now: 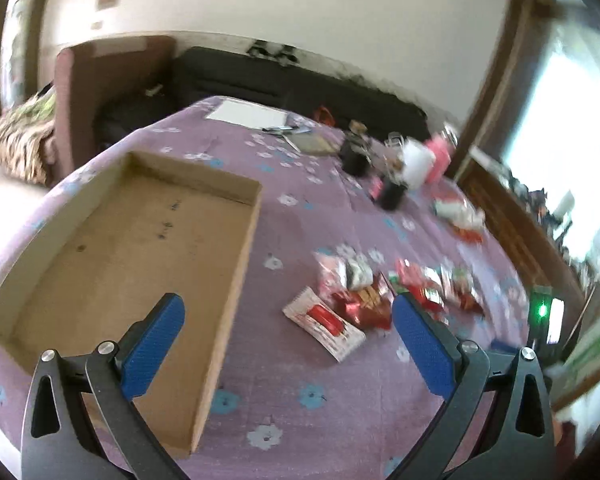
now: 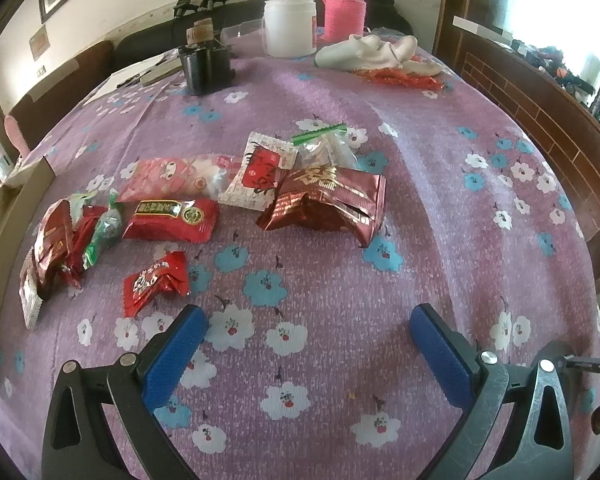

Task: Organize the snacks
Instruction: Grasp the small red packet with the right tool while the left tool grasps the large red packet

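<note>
A pile of wrapped snacks (image 2: 204, 200) lies on the purple flowered tablecloth; it also shows in the left wrist view (image 1: 380, 292). It includes a large shiny red bag (image 2: 332, 204), a red packet (image 2: 172, 220), a small red packet (image 2: 156, 280) and a white-and-red packet (image 1: 324, 322). An empty shallow cardboard box (image 1: 132, 248) lies to the left. My left gripper (image 1: 288, 312) is open above the table between the box and the snacks. My right gripper (image 2: 308, 320) is open and empty, in front of the snacks.
At the table's far end stand a black holder (image 2: 206, 66), a white tub (image 2: 290, 28), a pink bottle (image 2: 345, 8) and a white cloth (image 2: 372, 52) on red wrappers. Paper and pens (image 1: 252, 114) lie far left. A wooden cabinet (image 2: 540, 112) flanks the right.
</note>
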